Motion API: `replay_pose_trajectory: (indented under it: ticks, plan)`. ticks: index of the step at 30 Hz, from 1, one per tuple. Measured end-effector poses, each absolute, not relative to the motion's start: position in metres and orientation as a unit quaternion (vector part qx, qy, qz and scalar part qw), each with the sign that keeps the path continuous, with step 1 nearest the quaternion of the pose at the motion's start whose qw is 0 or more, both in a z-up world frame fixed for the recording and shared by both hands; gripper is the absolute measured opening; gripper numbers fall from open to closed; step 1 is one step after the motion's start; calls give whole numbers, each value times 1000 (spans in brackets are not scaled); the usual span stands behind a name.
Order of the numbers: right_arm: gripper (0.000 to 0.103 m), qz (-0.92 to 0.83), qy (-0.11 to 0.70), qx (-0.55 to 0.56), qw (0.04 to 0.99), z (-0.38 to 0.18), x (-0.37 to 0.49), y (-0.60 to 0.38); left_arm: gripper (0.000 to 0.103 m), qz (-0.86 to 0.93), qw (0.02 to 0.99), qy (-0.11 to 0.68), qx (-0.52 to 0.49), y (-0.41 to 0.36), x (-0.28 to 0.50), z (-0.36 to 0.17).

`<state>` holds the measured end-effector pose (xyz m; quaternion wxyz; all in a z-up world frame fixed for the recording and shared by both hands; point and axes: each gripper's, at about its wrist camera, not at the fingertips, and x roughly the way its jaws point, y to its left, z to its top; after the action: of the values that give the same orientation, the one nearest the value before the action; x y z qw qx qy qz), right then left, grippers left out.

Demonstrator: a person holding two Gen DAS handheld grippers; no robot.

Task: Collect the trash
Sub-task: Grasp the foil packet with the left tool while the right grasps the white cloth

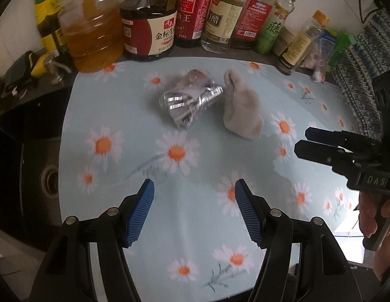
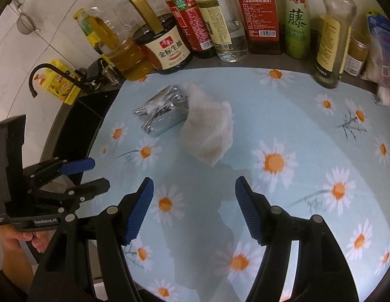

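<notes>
A crumpled silver foil wrapper (image 1: pixel 188 100) lies on the daisy-print tablecloth (image 1: pixel 195 226), touching a wadded grey-white cloth (image 1: pixel 241 110) to its right. Both show in the right wrist view too, the wrapper (image 2: pixel 162 112) and the cloth (image 2: pixel 208 132). My left gripper (image 1: pixel 194 193) hovers open over the cloth-covered table, short of both items, with nothing between its blue pads. My right gripper (image 2: pixel 194 191) is open as well, empty, just short of the cloth. Each gripper appears in the other's view: the right gripper (image 1: pixel 301 141) at the right edge, the left gripper (image 2: pixel 100 175) at the left edge.
A row of bottles lines the back edge: an oil jug (image 1: pixel 94 32), a soy sauce jar (image 1: pixel 148 32), vinegar (image 1: pixel 221 17) and a green bottle (image 1: pixel 269 30). A dark sink (image 1: pixel 31 151) with a faucet (image 2: pixel 44 75) lies left of the table. Packets (image 2: pixel 381 45) sit at the back right.
</notes>
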<state>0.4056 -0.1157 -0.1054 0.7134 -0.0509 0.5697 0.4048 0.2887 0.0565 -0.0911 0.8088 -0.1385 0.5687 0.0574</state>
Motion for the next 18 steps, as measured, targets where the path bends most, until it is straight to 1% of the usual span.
replay_pose_trajectory:
  ticks: [8, 18]
  plan:
    - [67, 398, 588, -41, 703, -127, 435, -100, 65, 49, 806, 581, -101, 64, 331, -103]
    - [67, 404, 590, -21, 698, -137, 465, -84, 65, 37, 803, 592, -57, 70, 376, -121]
